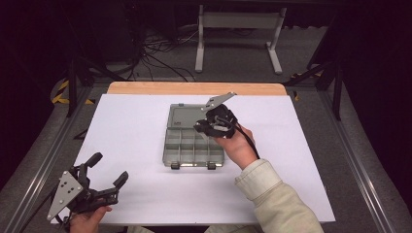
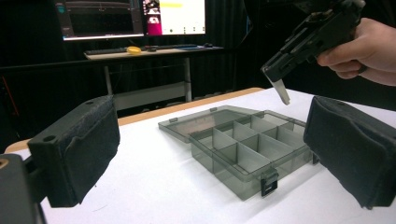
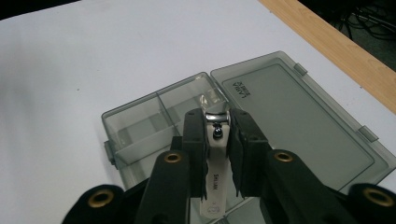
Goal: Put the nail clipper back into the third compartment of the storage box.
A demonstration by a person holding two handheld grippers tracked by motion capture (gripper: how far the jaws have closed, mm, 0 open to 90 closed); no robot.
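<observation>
Nail clipper [image 3: 215,161] sits clamped between the right gripper's [image 1: 210,124] fingers, above the open compartment box [image 1: 193,147] at table [image 1: 131,126] centre; left gripper [image 1: 108,170], at seven o'clock, fingers wide apart.

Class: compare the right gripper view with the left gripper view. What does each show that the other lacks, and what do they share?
Right gripper view: its own jaws are clamped on a white nail clipper, seen close with its silver pin, above the organiser box, whose open lid carries embossed lettering.

Left gripper view: its own padded jaws stand wide apart with nothing between them, and beyond them are the person's hand holding the right gripper, plus monitors on a desk behind.

Both: the grey divided box lying open on the white table cover, and the clipper.
</observation>
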